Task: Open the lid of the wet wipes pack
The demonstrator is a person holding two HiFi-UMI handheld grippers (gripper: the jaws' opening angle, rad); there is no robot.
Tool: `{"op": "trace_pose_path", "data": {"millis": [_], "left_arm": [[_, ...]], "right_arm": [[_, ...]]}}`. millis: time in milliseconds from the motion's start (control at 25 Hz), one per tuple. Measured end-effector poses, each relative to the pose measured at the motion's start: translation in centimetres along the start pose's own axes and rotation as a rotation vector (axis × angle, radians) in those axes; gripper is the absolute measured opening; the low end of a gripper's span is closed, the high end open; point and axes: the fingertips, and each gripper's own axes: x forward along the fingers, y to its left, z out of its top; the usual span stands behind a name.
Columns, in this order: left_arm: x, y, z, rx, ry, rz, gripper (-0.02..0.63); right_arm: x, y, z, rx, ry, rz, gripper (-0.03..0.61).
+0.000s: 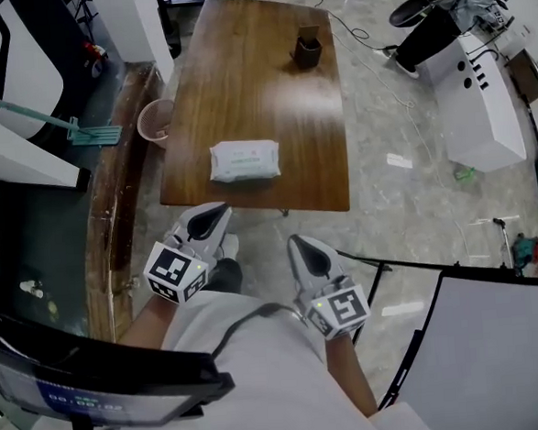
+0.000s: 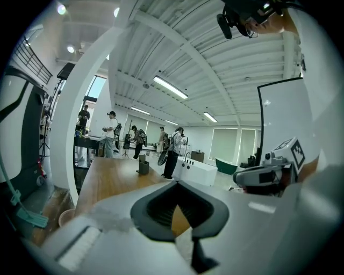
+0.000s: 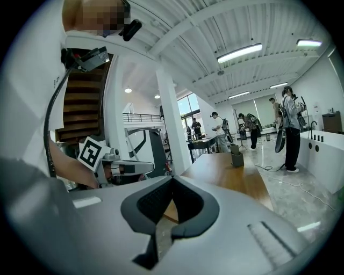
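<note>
Both my tongs hang short of the table (image 1: 241, 74), over the floor in front of its near edge. The left gripper (image 1: 209, 212) has its jaws together with nothing between them, and the right gripper (image 1: 301, 246) is the same, closed and empty. The wet wipes pack (image 1: 244, 161) lies flat on the near part of the tabletop, ahead of both tongs, up the head view. It sits roughly between their two lines but closer to the left one, so I judge the left hand has the shorter reach. Its long axis runs across my view, parallel with the table's near edge. A pale green patch on its top face looks like the label or lid, lying flat. I cannot read any writing or brand on it from here. The only clear print is the square black-and-white markers on the gripper cubes.
</note>
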Motion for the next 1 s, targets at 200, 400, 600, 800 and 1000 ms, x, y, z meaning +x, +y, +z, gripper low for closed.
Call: {"op": "trace_pose_path", "data": {"millis": [200, 400, 600, 800, 1000], "left_arm": [[2.3, 3.3, 0.7, -0.004, 0.029, -0.043, 0.005], [4.7, 6.5, 1.7, 0.003, 0.035, -0.083, 0.005], [6.6, 9.3, 2.1, 0.008, 0.047, -0.122, 0.005], [7.5, 11.5, 2.1, 0.007, 0.062, -0.135, 0.005], [8.1, 13.2, 2.4, -0.029, 0.051, -0.119, 0.005]], "right_arm": [[3.6, -1.4, 1.0, 0.003, 0.025, -0.028, 0.009], [7.2, -2.8, 2.0, 0.006, 0.031, -0.055, 0.009], [10.7, -4.2, 2.8, 0.015, 0.013, -0.093, 0.009], [12.7, -5.3, 3.5, 0.022, 0.014, -0.118, 0.009], [13.6, -6.5, 3.0, 0.043, 0.028, -0.13, 0.009]]}}
